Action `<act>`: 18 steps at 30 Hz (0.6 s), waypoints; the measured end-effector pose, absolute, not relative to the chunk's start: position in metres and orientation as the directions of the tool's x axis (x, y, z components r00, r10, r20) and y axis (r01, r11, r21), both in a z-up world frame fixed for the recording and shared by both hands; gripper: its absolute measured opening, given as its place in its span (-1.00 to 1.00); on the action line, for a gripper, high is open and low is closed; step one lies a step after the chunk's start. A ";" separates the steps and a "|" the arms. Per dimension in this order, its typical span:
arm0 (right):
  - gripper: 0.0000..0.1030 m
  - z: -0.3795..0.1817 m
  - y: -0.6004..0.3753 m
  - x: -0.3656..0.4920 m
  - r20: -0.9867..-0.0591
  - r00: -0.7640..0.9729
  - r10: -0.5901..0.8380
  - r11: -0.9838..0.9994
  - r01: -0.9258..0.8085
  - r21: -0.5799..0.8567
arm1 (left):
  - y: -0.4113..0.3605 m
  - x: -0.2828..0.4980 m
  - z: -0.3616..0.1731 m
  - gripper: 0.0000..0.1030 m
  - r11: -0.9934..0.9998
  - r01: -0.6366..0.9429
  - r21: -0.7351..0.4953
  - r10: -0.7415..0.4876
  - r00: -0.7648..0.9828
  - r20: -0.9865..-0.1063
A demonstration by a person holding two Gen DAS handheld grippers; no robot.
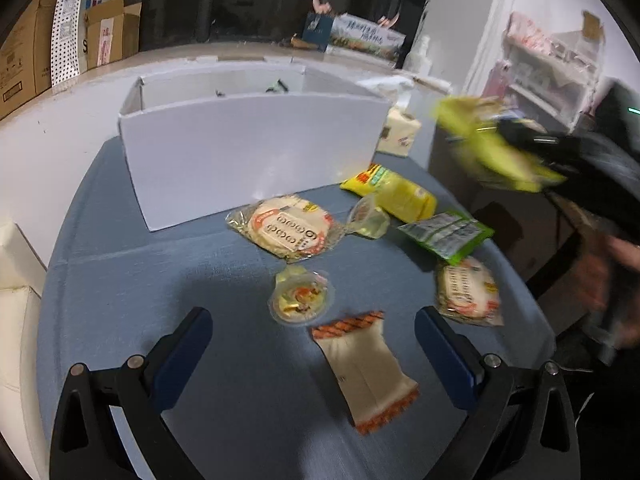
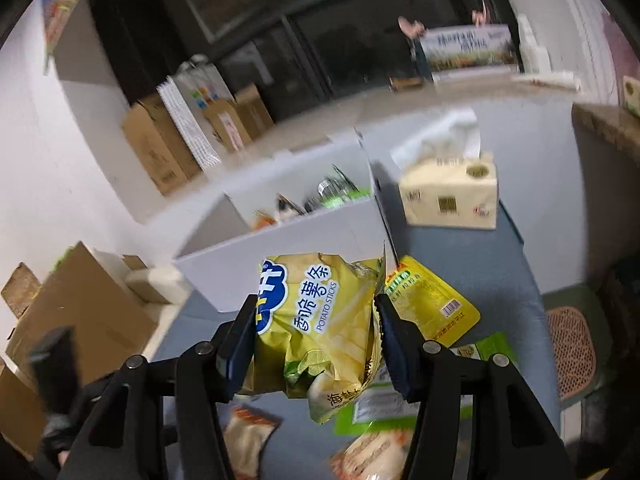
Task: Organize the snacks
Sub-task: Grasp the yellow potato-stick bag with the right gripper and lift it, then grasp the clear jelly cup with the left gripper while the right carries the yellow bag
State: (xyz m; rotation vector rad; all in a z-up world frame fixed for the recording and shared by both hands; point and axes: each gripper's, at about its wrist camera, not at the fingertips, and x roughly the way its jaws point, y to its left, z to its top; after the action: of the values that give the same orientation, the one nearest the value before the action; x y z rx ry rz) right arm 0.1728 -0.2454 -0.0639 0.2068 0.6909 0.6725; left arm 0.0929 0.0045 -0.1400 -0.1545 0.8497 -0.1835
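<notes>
The blue desk (image 1: 120, 280) holds a big white box (image 1: 248, 152) with some snacks already inside. In front of the box lie more snacks: a round cracker pack (image 1: 290, 226), a yellow bag (image 1: 394, 190), a green bag (image 1: 448, 234), a white wrapper with orange ends (image 1: 366, 368) and a little jelly cup (image 1: 302, 298).

The right tongs (image 2: 316, 344) pinch a yellow potato stick bag (image 2: 320, 320) from both sides and hold it up in the air, near the box. The left tongs (image 1: 314, 356) are spread wide with nothing in them, low over the white wrapper.

The chip bag is puffy and slippery, so I think it could slide out and fall on the desk. If it swings low, it could bump the box wall and push the box. A hard squeeze could crush the sticks.
</notes>
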 end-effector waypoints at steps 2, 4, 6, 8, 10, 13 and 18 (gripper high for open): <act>0.18 -0.057 -0.250 0.162 -0.503 0.589 0.633 0.774 -0.503 0.385 | 0.004 0.102 -0.147 1.00 0.973 0.088 -0.216 -0.222 0.632 -0.743; 0.18 -0.054 -0.259 0.146 -0.495 0.607 0.622 0.783 -0.492 0.380 | 0.003 0.112 -0.154 1.00 0.973 0.062 -0.223 -0.213 0.617 -0.758; 0.18 -0.055 -0.267 0.135 -0.493 0.621 0.609 0.793 -0.474 0.382 | 0.002 0.119 -0.161 1.00 0.974 0.039 -0.222 -0.200 0.603 -0.772; 0.18 -0.059 -0.272 0.127 -0.495 0.624 0.605 0.796 -0.466 0.387 | -0.001 0.125 -0.166 1.00 0.975 0.030 -0.219 -0.194 0.595 -0.780; 0.18 -0.063 -0.275 0.118 -0.505 0.624 0.596 0.803 -0.462 0.378 | -0.005 0.130 -0.172 1.00 0.980 0.024 -0.199 -0.175 0.585 -0.792; 0.18 -0.071 -0.276 0.111 -0.523 0.615 0.590 0.807 -0.458 0.372 | -0.006 0.133 -0.177 0.99 0.983 0.026 -0.181 -0.162 0.582 -0.797; 0.18 -0.079 -0.274 0.108 -0.535 0.595 0.600 0.800 -0.463 0.381 | -0.004 0.135 -0.183 0.23 0.986 0.036 -0.163 -0.153 0.585 -0.796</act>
State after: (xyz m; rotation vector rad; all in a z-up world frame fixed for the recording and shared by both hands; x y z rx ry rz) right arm 0.1076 -0.2740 -0.0789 0.2109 0.6982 0.6227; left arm 0.1351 -0.0038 -0.1828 -0.1341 0.9401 -0.1102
